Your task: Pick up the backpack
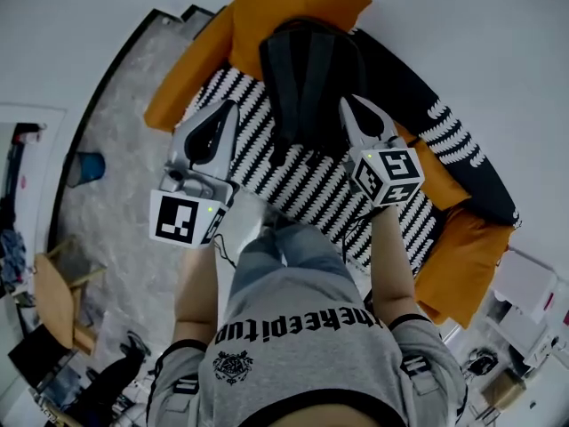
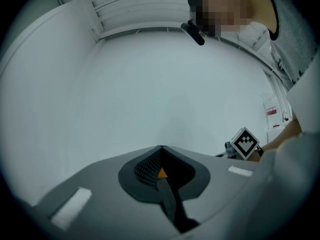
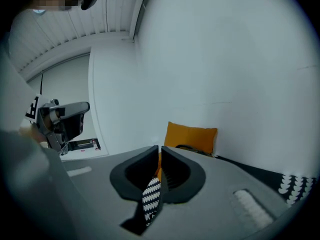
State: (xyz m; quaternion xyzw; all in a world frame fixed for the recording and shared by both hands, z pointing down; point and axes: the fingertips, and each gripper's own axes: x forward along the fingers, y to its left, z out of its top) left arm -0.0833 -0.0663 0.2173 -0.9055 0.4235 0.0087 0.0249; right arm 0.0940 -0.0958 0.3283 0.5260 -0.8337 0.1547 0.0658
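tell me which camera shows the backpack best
The head view: the backpack shows nearly whole from above, dark, lying on the striped cover against the orange cushion. The right gripper view catches only what looks like a dark sliver of it before that cushion. The left gripper view shows none of it, just wall.

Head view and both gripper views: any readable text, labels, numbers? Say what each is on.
"thekeepit…": printed upside down across the grey shirt; the last letters are unclear.
Emblem below that print: too small to read.
Marker cubes: square black-and-white code patterns, no words.
Wall sticker: red and white, too blurred to read.
No numbers readable.
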